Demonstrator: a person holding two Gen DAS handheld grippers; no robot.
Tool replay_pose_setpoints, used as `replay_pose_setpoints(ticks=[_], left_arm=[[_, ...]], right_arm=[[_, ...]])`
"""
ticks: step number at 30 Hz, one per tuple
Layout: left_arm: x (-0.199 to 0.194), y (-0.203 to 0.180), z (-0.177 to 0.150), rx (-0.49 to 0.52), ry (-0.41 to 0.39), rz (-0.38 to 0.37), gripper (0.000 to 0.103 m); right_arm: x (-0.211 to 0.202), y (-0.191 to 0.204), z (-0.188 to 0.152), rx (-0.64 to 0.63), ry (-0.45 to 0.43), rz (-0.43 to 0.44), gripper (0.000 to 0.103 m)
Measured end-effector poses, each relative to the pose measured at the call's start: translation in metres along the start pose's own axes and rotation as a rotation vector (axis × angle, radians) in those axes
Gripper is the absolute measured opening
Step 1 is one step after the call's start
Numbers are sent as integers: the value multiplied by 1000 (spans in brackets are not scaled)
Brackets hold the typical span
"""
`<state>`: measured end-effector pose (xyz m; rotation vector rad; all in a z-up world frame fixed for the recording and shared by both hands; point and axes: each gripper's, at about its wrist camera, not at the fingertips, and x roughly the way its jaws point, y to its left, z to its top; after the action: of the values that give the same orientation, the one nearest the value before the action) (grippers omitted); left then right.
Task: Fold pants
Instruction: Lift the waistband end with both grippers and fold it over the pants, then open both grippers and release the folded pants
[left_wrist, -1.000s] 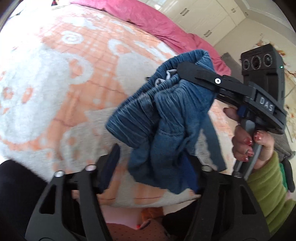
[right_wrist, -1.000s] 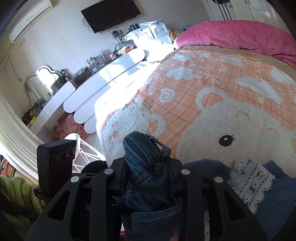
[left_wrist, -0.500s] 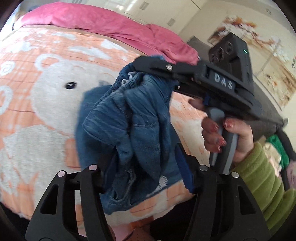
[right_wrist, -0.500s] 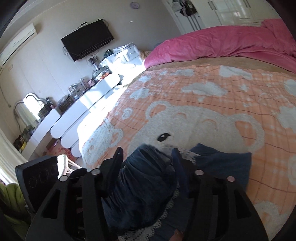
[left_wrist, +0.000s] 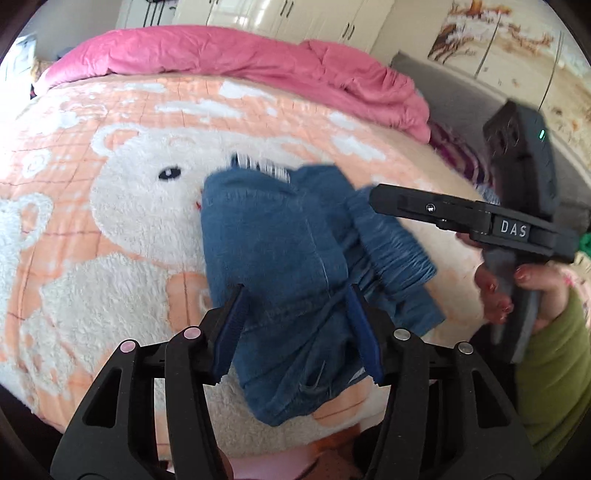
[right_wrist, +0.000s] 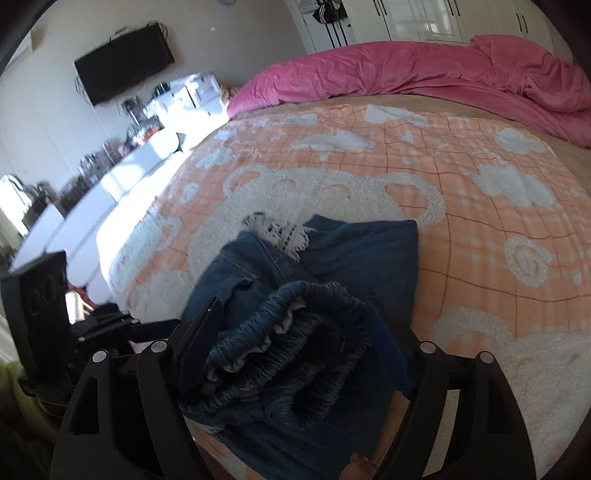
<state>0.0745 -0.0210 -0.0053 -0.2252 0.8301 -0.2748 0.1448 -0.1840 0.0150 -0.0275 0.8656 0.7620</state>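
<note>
Blue denim pants with a white lace trim and an elastic waistband lie bunched on the orange bear blanket near the bed's front edge. My left gripper has its jaws spread wide with the denim lying between them. My right gripper is also spread wide, with the gathered waistband between its fingers; it shows from the side in the left wrist view, over the waistband. The pants reach toward the bear's face.
A pink duvet is heaped at the far end of the bed. White cupboards and a wall television stand to the left of the bed. A grey sofa stands to the right. A hand in a green sleeve holds the right gripper.
The pants were held up in the air, bunched in both grippers. They have come down onto the blanket, and both grippers' jaws have spread wider around them.
</note>
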Motion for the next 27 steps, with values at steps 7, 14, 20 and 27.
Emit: replay_pose_setpoints(ticks=[7,14,20,27], left_arm=[[12,-14,-12,71,17,34,47],[-13,-1,-7,24,-38,-1,47],[-28,24,9,-23,-39,71,47],[-22,20,20,2,-23,76,58]], right_arm=[[11,-25,-29,33,80,-101,86],[-43,-3,-28,-1,-125,-46,88],[-71,32,-48,-137,-191,-66,88],[-72,76,-65,-296,-178,-21,88]])
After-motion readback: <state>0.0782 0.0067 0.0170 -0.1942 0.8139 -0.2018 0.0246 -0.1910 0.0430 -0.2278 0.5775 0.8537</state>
